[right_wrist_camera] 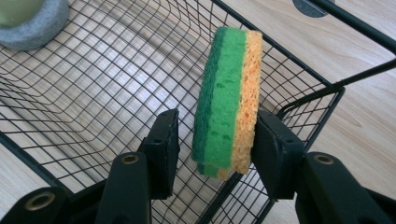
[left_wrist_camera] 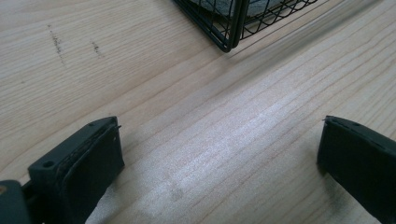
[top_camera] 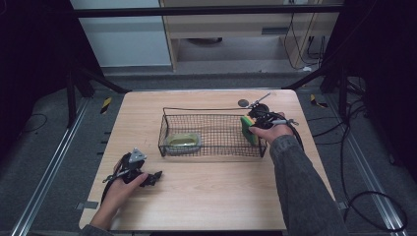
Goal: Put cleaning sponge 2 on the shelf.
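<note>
Sponge (right_wrist_camera: 229, 100) stands on edge between the right gripper (right_wrist_camera: 212, 140) jaws, over the wire basket (right_wrist_camera: 93, 93); one jaw touches it, the other stands off. Left gripper (left_wrist_camera: 219, 154) jaws gape, nothing between.

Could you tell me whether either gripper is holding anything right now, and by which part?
The sponge stands between the right gripper's jaws; one pad touches its orange face, a gap shows on the green side. The left gripper holds nothing.

Green-and-orange sponge (right_wrist_camera: 227, 100), black wire basket (right_wrist_camera: 116, 84)
</note>
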Available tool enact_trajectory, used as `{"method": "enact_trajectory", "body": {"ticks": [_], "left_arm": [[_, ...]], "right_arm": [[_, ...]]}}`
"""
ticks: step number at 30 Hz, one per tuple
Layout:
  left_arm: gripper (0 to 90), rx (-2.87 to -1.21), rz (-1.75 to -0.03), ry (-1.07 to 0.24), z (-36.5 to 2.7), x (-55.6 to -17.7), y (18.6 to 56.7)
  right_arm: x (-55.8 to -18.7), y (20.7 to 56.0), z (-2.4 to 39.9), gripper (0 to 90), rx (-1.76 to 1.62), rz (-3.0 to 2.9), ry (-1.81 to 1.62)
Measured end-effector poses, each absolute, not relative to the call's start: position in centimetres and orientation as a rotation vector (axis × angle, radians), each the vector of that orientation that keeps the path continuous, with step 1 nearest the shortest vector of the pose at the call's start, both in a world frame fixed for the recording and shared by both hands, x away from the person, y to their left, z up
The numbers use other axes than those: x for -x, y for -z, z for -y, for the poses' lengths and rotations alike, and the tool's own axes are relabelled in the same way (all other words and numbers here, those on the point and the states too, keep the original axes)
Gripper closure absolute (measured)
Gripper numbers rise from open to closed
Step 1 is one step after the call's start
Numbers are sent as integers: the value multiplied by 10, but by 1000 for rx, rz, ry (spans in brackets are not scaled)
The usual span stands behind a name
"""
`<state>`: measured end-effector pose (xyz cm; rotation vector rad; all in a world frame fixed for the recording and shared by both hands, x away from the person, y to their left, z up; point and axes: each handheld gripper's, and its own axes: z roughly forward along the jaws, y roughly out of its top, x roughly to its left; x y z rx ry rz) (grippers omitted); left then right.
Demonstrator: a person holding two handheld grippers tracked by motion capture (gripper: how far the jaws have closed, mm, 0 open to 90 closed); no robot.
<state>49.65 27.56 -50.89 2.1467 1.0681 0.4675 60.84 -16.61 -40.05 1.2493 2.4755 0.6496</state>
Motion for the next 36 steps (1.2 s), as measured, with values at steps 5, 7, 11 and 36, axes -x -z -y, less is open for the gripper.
{"method": "enact_trajectory", "body": {"ticks": [5,7,11,36], "left_arm": [[0,-2146,-1068,-467,-276,-497,509],[0,-2147,-1068,-468,-276,-497,509],[0,-2147,-1068,-468,-275,-497,509],[0,-2147,-1067,-467,-275,-497,509]], "right_arm": [[-608,399,162,543,-1242,-2482,-661],[-608,399,161,543,-1245,-2483,-664],[-608,399,156,546,-1238,-2496,-666],[-606,404,123,387,-1215,-2560,-691]]}}
